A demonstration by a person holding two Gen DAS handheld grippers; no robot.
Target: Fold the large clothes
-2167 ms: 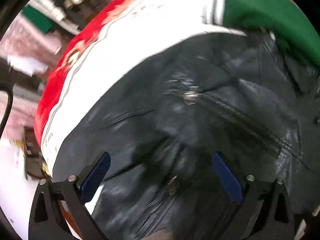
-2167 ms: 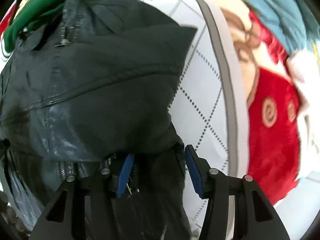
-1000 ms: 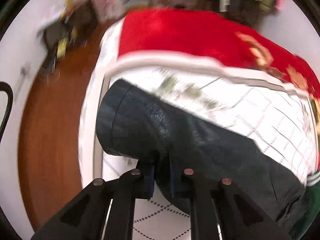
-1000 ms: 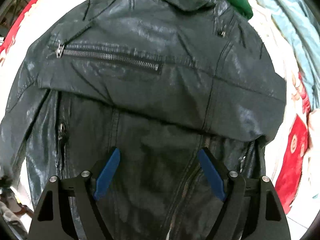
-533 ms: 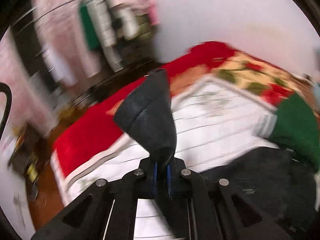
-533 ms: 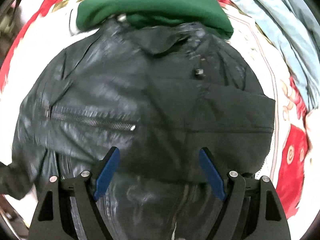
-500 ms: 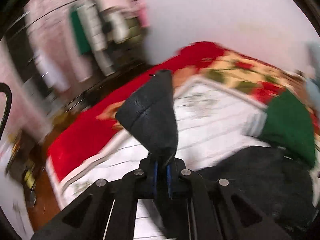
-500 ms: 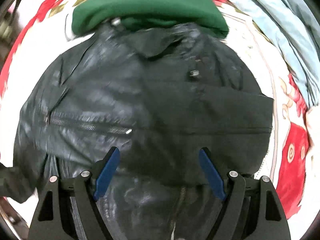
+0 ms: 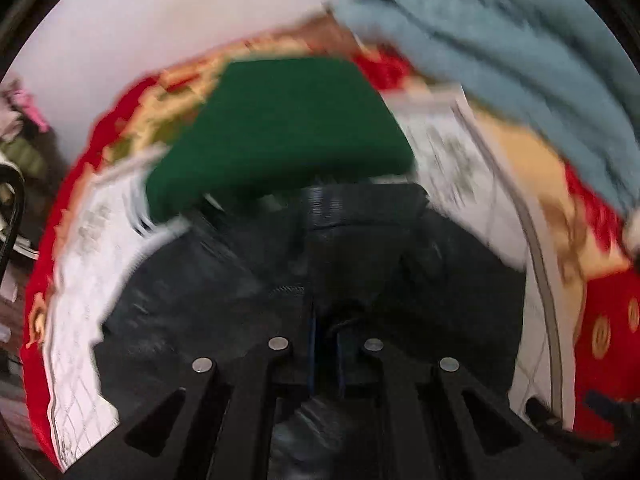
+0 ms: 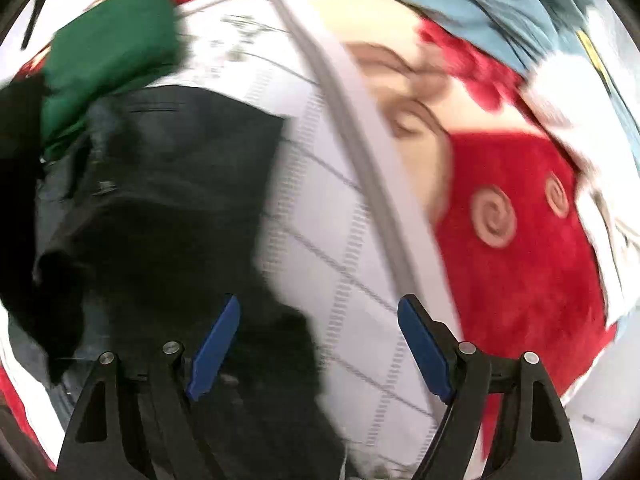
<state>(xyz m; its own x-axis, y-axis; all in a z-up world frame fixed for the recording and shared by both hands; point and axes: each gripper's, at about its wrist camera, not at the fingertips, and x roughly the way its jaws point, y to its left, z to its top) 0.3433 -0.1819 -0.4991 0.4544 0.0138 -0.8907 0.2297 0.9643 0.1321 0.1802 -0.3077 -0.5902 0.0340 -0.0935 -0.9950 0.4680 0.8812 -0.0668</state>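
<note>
Below green garment: black jacket | left gripper clamps its sleeve; nearer | right gripper wide, jacket's right edge

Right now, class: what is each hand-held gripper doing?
Left hand-held gripper: shut on the black leather jacket.
Right hand-held gripper: open, holding nothing, over the jacket's edge and the bedspread.

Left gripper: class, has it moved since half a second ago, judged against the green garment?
Yes. The left gripper, clamped on the black jacket, has swung toward the green garment, which now sits centred ahead instead of off right.
</note>
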